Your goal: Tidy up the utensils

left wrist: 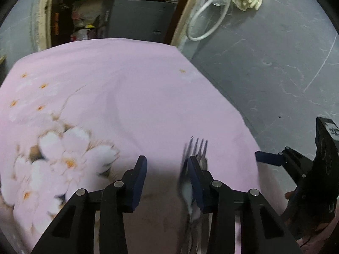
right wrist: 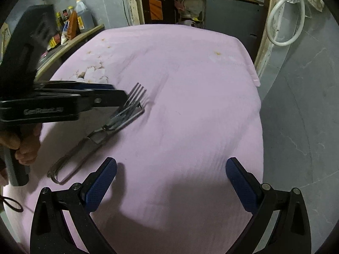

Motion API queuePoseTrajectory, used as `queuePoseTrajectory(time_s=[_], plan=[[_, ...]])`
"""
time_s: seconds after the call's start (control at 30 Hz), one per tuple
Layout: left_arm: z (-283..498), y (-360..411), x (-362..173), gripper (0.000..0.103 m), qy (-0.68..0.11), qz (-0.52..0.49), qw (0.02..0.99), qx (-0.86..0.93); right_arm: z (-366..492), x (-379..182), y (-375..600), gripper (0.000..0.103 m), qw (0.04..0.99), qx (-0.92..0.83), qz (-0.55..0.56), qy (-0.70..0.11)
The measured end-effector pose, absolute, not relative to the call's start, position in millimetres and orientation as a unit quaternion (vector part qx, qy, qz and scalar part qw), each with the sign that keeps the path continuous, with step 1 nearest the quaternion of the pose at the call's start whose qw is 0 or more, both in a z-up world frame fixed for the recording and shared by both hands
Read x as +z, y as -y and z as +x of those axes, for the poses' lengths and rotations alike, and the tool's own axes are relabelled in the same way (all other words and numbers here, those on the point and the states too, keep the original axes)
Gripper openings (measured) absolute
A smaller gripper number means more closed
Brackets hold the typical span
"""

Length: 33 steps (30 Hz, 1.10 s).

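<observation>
The left gripper (left wrist: 167, 165) hangs over a bundle of forks (right wrist: 127, 110) lying side by side on the pink floral tablecloth (right wrist: 190, 84), its jaws part-spread with nothing visibly pinched; the tines (left wrist: 197, 146) show just beside its right-hand finger, not clearly between the pads. The right gripper (right wrist: 170, 177) hovers nearby over bare cloth, jaws spread wide and empty. The step in hand appears to be picking up the forks, and the next move calls for centring the left jaws over them.
</observation>
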<state>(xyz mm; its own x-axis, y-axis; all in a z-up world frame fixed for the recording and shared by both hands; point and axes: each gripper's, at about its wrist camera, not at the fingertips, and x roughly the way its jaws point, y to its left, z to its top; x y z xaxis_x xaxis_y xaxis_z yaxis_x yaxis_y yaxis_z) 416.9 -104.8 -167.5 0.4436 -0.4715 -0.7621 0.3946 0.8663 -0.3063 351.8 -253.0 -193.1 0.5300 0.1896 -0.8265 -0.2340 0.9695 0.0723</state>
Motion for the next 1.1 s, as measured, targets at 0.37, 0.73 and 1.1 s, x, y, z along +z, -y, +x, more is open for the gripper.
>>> queuePoseTrajectory(time_s=[0.37,0.73,1.1], plan=[[435.9,116.9,-171.7,0.010,-0.485,-0.070,0.808,-0.327,349.8,-191.4,255.6,0.100,0.879,0.129,-0.008,-0.459],[402.9,86.6,-159.8,0.002,-0.479,-0.111,0.835,-0.247,347.9,-183.7,247.0,0.100,0.884,0.147,-0.002,-0.443],[359.5,43.5,-170.7,0.001,-0.485,-0.157,0.845,-0.161,344.6,-182.0,220.2,0.080,0.872,0.192,-0.013,-0.451]])
